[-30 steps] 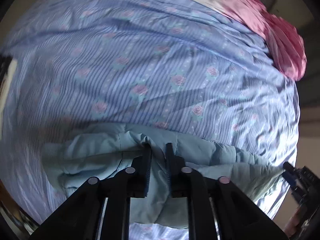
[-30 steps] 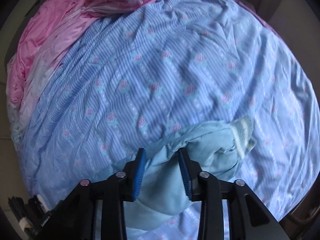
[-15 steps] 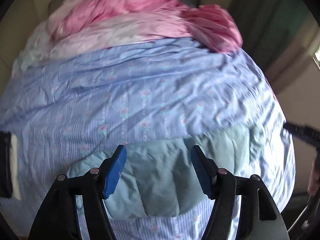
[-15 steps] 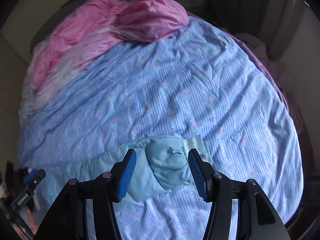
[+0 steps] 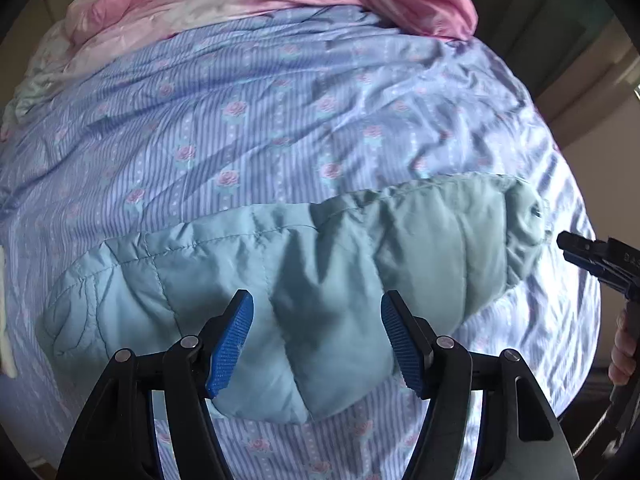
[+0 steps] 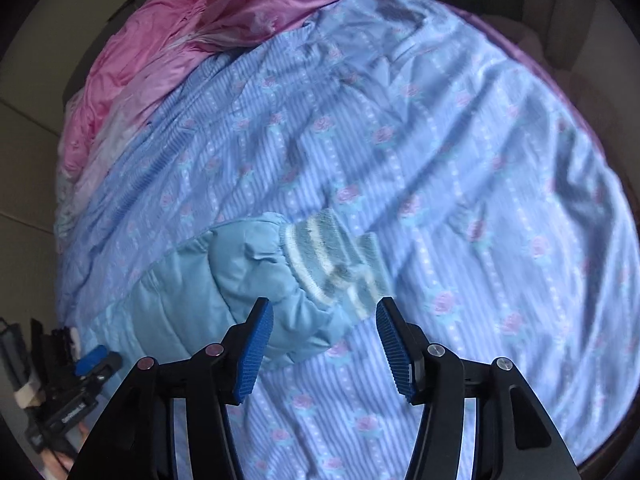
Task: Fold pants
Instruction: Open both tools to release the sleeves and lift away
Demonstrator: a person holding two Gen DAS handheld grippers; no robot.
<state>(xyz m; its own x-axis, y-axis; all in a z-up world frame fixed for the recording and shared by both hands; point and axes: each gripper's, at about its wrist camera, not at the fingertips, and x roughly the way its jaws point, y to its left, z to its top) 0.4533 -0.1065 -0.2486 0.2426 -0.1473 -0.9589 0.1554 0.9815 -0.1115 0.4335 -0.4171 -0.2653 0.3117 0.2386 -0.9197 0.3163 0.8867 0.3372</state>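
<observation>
Both tongs point(image 5: 316, 338) point(image 6: 324, 346) released — pants point(image 5: 280, 280) lie folded.

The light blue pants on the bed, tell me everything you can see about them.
The pants are pale blue, quilted and puffy, with stitched seams dividing them into padded panels; the fabric looks smooth and lightly creased. One end has a fuzzy striped knit cuff in teal and white. They lie folded in a long bundle across the blue striped floral bedspread, resting on it. The open left gripper and right gripper are above them; neither appears to grip them.
</observation>
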